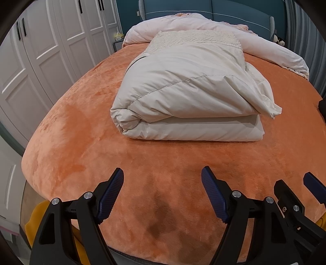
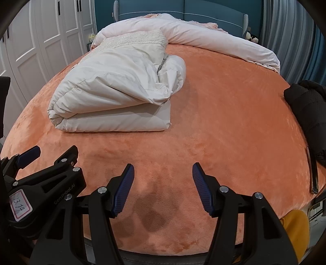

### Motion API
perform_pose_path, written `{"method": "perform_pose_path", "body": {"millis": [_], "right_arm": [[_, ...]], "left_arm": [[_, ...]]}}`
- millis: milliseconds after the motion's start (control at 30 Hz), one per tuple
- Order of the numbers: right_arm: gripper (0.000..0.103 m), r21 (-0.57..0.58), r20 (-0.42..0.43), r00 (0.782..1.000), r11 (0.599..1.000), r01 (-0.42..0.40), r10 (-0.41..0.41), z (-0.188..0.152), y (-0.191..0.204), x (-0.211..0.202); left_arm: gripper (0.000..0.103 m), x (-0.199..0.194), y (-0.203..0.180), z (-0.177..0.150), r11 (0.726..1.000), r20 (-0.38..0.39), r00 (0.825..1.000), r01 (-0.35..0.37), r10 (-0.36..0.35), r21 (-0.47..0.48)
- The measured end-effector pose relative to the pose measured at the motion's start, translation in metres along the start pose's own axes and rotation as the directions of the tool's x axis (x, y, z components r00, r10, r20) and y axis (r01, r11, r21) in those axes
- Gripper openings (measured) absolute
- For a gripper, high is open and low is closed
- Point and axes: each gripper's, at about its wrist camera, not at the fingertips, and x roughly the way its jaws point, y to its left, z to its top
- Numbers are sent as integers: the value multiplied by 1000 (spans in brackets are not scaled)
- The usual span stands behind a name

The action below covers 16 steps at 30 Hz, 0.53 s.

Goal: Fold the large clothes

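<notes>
Orange plush bedspread (image 1: 81, 126), white wardrobe doors (image 1: 46, 46), folded cream coat (image 1: 183, 97), left gripper (image 1: 163, 193) and right gripper (image 2: 163, 187) spread, empty

From my feed the orange plush bed (image 2: 214, 114) had a folded cream puffer coat (image 2: 114, 95), a pinkish duvet (image 2: 203, 38) and a black jacket (image 2: 305, 114) lying on it.

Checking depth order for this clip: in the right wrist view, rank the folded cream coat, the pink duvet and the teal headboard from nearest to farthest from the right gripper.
1. Folded cream coat, ahead and left on the orange bedspread.
2. Pink duvet, bunched across the far end.
3. Teal headboard, behind the duvet, against the wall.
</notes>
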Motion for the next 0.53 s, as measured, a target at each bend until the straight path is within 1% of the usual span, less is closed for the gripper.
{"method": "perform_pose_path", "body": {"millis": [400, 533], "right_arm": [[57, 7, 5, 1000, 1000, 8, -8, 0, 3, -1], [57, 11, 4, 1000, 1000, 15, -15, -3, 6, -1]], "left_arm": [[72, 0, 0, 1, 1000, 3, 1000, -8, 8, 1], [72, 3, 2, 2, 1000, -10, 1000, -5, 5, -8]]}}
